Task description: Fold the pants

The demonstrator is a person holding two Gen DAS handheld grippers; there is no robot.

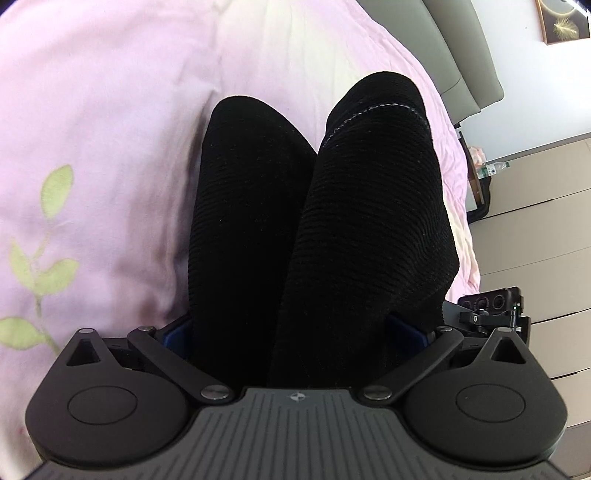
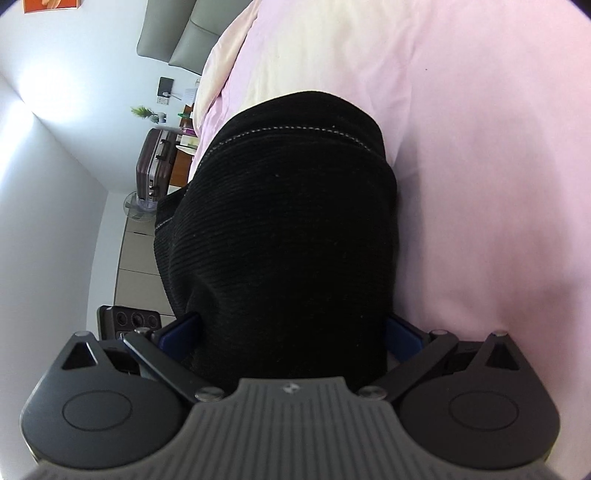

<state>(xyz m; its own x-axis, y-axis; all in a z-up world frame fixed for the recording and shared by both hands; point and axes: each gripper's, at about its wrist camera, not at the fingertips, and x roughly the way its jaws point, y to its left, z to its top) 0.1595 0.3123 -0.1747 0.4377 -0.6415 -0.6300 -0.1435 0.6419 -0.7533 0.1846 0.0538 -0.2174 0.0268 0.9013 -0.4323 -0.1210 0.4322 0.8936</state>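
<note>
A pink bedspread [image 1: 110, 110] carries the black pants [image 1: 314, 221].

Bedroom surroundings: pink bedding, grey headboard, wall pictures, luggage and clutter.

A pink bedspread [image 1: 110, 92] printed with green leaves [image 1: 40, 236] at the near left has a cream band [image 2: 306, 48] running toward the far end, where a grey padded headboard [image 1: 461, 48] stands. A framed picture [image 1: 561, 22] hangs on the white wall. A maroon suitcase [image 2: 153, 162], a small potted plant [image 2: 142, 111] and a plastic bottle [image 1: 493, 170] sit beside the bed.
</note>
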